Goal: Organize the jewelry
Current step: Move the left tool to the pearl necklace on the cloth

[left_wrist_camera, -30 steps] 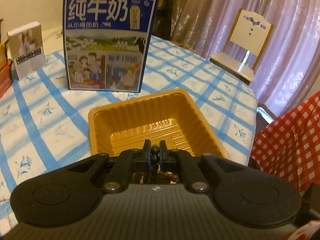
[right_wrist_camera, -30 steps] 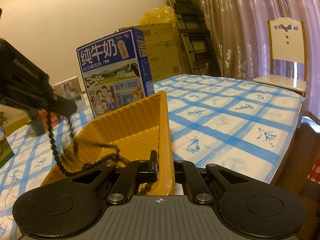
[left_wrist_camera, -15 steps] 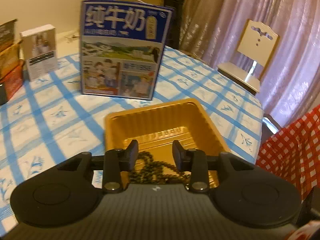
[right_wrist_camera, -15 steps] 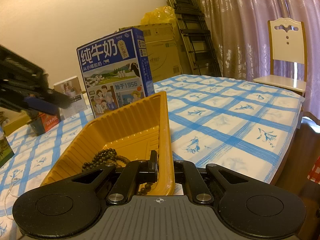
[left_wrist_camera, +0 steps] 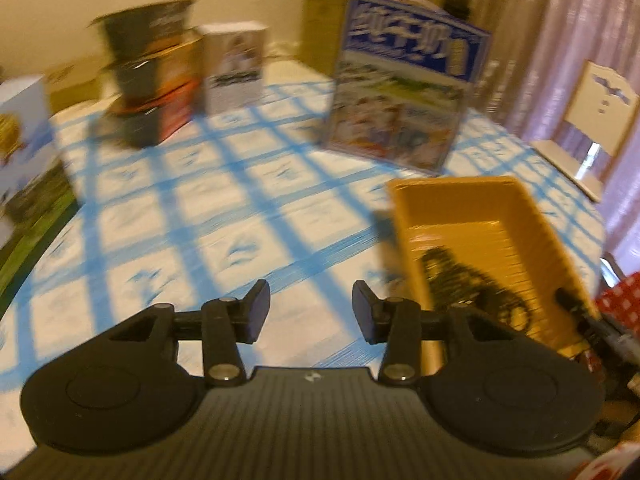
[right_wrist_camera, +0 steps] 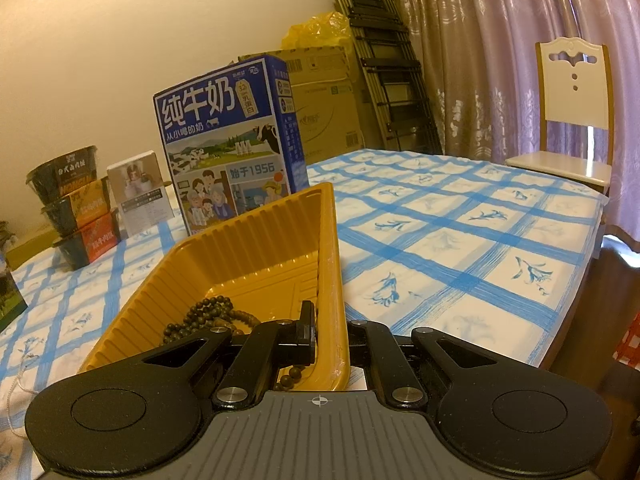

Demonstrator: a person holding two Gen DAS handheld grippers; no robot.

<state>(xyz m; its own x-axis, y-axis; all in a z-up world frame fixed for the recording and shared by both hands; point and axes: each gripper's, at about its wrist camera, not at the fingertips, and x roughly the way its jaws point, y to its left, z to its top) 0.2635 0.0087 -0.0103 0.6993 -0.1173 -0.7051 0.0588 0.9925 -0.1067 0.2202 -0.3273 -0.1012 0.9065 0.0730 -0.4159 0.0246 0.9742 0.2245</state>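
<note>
While the right gripper (right_wrist_camera: 330, 334) clamps the tray (right_wrist_camera: 256, 236) wall near the table (right_wrist_camera: 460, 240) edge, any tug could spill the beads (right_wrist_camera: 208, 314); the empty left gripper (left_wrist_camera: 310, 312) is opening.

Motion-blurred bead string (left_wrist_camera: 468, 280); boxes (left_wrist_camera: 156, 80)

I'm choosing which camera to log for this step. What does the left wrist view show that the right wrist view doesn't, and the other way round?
Only the left wrist view: the left tongs, jaws opening with nothing between them, over bare tablecloth, away from the tray. It is motion-blurred.

Only the right wrist view: the right tongs shut on the tray's wall, sharp beads, a folded ladder and a cardboard box.

Both: tray, beads inside it, milk box, stacked bowls, chair, curtains.
</note>
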